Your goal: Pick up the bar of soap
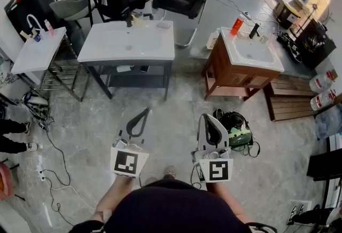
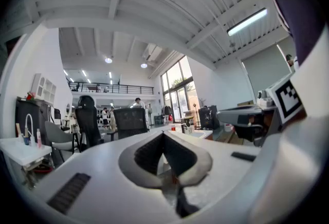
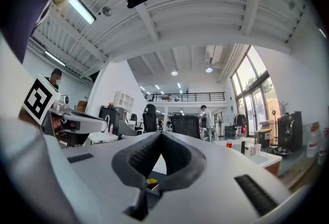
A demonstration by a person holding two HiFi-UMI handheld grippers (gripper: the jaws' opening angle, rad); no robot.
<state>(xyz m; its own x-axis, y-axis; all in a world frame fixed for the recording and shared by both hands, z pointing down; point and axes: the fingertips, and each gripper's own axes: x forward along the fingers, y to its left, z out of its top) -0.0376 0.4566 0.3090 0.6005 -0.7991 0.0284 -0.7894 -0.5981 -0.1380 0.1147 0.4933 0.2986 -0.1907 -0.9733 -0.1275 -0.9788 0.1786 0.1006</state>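
Standing on the grey stone floor, well short of three washstands, I hold both tongs low and empty. At far left, a small white basin on a wire rack carries a curved tap and small bottles, and loose black cables trail across the floor near it. Next, a wide white rectangular basin on a dark frame bears a pale, flat little block on its back rim. This is likely the bar of soap, though it is too small to be sure. My left tongs have their ribbed tips pressed together on nothing, and my right tongs are likewise fully closed and bare. A black bag with green trim lies just beside the right one, and a wooden vanity with a white basin stands at right. The risks are that reaching with closed tips would shove the block into the bowl, and that a hard pinch could squirt slick soap free.
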